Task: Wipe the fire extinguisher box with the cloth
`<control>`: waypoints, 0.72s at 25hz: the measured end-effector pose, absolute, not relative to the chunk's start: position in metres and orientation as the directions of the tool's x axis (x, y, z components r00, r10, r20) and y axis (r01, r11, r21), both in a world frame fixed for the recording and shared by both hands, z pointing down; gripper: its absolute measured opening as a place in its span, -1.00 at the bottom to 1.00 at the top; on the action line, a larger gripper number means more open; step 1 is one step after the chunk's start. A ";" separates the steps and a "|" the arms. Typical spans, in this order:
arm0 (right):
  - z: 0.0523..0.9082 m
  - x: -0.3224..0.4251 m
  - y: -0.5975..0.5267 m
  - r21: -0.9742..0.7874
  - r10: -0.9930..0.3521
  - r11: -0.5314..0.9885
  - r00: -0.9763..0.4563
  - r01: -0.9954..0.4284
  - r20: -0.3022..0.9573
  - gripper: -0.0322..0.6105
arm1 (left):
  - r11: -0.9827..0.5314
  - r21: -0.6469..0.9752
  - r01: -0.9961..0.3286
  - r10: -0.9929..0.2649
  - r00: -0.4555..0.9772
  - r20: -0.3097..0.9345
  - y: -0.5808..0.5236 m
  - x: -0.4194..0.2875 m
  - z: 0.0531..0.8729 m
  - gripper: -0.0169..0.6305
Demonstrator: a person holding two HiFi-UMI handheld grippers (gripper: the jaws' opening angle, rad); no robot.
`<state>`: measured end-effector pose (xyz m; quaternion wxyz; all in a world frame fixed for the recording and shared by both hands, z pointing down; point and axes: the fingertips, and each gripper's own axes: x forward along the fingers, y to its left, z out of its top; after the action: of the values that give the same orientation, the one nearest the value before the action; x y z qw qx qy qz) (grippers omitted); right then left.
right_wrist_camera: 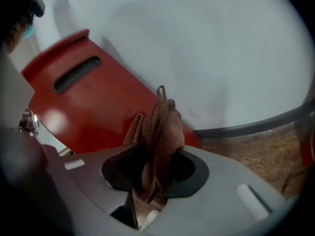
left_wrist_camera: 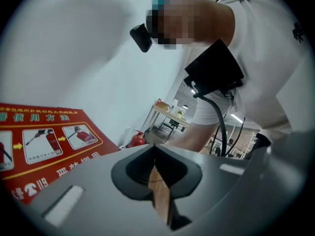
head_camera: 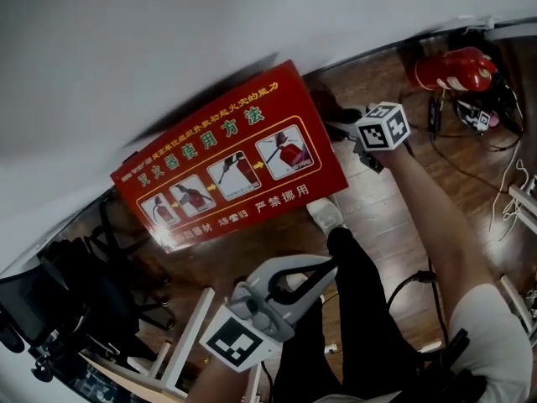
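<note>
The red fire extinguisher box [head_camera: 231, 170] leans against the white wall, its printed instruction face showing; part of that face [left_wrist_camera: 44, 141] also shows in the left gripper view. My right gripper [head_camera: 342, 129] is at the box's right end, shut on a bunched brown cloth [right_wrist_camera: 161, 127]. In the right gripper view the cloth stands up out of the jaws just in front of the box's plain red side [right_wrist_camera: 93, 107], which has a dark handle slot [right_wrist_camera: 76, 73]. My left gripper [head_camera: 325, 269] hangs low, away from the box and over my leg, shut with nothing in it [left_wrist_camera: 156, 154].
A red fire extinguisher [head_camera: 453, 68] lies on the wooden floor at the far right, with cables [head_camera: 478, 141] beside it. A black office chair [head_camera: 50, 309] and a white table frame [head_camera: 180, 342] stand at the lower left. My shoe [head_camera: 325, 215] rests below the box.
</note>
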<state>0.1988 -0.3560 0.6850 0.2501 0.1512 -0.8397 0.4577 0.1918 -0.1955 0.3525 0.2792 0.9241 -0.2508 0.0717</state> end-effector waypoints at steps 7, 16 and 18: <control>0.817 0.210 -0.338 -0.584 0.029 0.513 -0.667 -0.629 0.744 -0.53 | -0.717 0.477 -0.508 -0.436 0.861 0.261 -0.185 0.195 0.410 -0.95; 0.751 0.231 -0.282 -0.522 -0.013 0.594 -0.656 -0.612 0.755 -0.53 | -0.667 0.433 -0.607 -0.541 0.794 0.279 -0.161 0.163 0.414 -0.95; 0.710 0.235 -0.271 -0.498 -0.049 0.624 -0.667 -0.602 0.744 -0.53 | -0.652 0.417 -0.633 -0.577 0.771 0.268 -0.153 0.151 0.403 -0.95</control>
<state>0.2353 -0.2709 0.7101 0.3577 0.1967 -0.8272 0.3861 0.1507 -0.1529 0.4034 0.2504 0.9071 -0.3336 0.0559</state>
